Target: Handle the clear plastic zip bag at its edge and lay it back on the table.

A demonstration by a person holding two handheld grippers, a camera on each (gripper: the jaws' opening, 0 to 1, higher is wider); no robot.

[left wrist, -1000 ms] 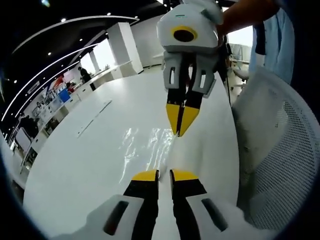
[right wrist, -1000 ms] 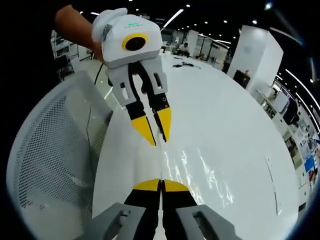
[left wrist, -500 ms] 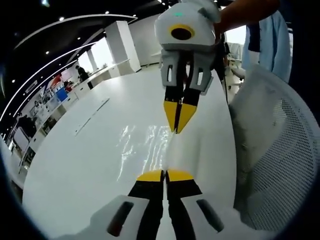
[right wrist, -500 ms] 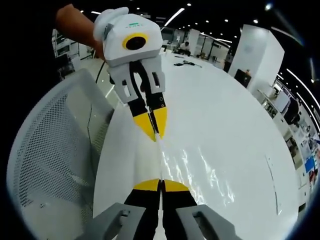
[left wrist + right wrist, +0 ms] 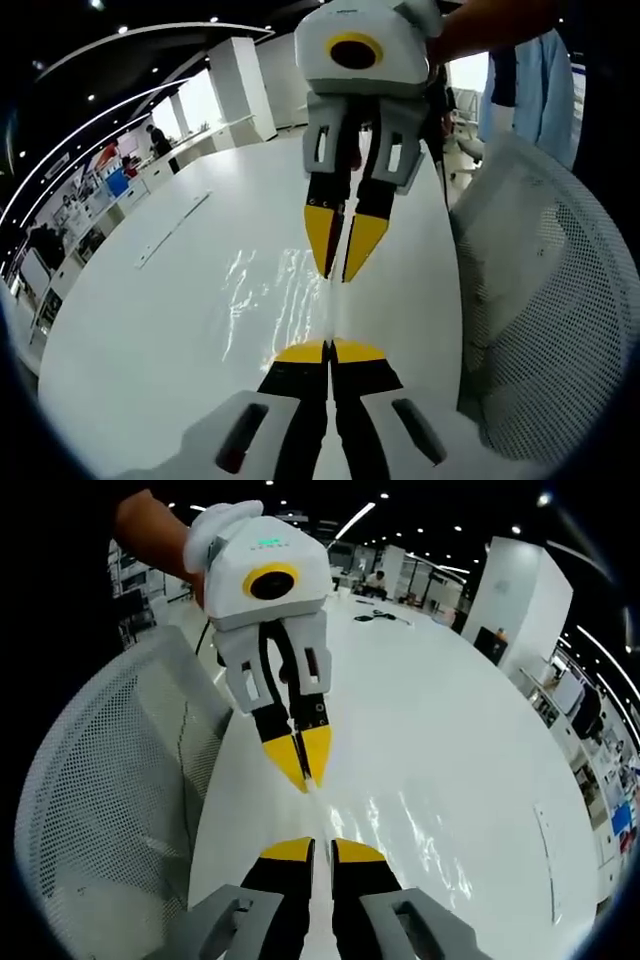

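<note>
The clear plastic zip bag (image 5: 270,300) lies flat on the white table (image 5: 150,330), showing as wavy glints. My left gripper (image 5: 330,345) is shut on the bag's near edge. My right gripper (image 5: 342,262) faces it from the far side, its yellow-tipped jaws slightly apart over the same edge. In the right gripper view, the right gripper (image 5: 322,845) is open with a narrow gap. The left gripper (image 5: 305,775) is pinched shut on the bag (image 5: 420,825) edge just beyond it.
A white mesh chair (image 5: 550,300) stands close against the table's edge (image 5: 110,800). A thin flat strip (image 5: 165,230) lies farther out on the table. A person's arm (image 5: 150,525) holds the left gripper. Small items (image 5: 375,615) sit at the table's far end.
The left gripper closed on the bag's edge during the last second. The right gripper, shut half a second ago, has now opened slightly.
</note>
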